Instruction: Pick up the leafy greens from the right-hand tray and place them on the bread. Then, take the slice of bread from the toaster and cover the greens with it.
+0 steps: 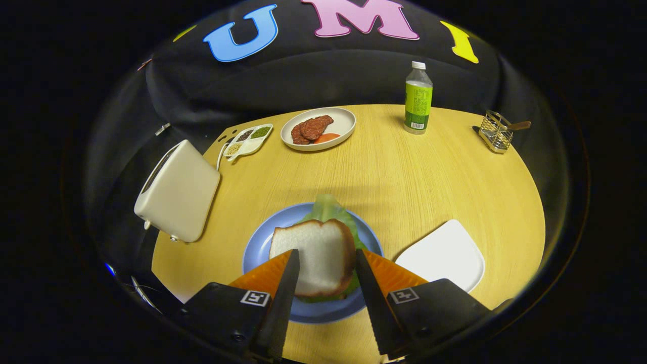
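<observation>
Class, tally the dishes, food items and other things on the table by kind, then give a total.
Dishes: 4 (blue plate, white tray, oval plate, seed dish)
Food: 3 (bread, greens, meat)
Other: 3 (toaster, bottle, wire rack)
Total: 10
Gripper open around bread.

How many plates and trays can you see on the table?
4: a round blue plate under the bread, a white tray beside it, an oval cream plate of meat farther off, and a small divided white tray beside that.

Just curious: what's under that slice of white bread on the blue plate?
Green lettuce leaves poke out from under the white bread slice on the round blue plate. Anything beneath is covered. The gripper straddles the slice, fingers open.
</observation>
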`<state>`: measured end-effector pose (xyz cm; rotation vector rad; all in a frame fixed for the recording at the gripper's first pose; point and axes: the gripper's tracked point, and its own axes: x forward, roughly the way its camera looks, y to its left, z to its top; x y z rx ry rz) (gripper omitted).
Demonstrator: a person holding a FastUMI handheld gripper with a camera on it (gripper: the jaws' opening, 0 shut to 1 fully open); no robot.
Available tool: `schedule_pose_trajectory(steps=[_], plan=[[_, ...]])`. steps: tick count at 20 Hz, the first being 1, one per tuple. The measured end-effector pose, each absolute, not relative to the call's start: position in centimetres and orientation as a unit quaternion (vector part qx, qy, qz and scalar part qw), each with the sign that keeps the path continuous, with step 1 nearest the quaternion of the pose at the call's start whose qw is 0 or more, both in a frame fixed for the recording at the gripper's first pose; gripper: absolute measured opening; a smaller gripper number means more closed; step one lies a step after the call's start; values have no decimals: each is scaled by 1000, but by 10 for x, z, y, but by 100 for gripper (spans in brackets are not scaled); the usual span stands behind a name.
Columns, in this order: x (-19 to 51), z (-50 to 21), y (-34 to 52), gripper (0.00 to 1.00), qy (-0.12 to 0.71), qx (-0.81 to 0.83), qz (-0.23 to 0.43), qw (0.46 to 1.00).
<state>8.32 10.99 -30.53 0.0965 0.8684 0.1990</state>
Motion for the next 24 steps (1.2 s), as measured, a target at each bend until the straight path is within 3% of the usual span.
schedule_pose_trajectory(steps=[4, 24], plan=[[87, -289, 99, 100, 400, 37, 87, 912], [66, -43, 70, 99, 129, 18, 75, 989]])
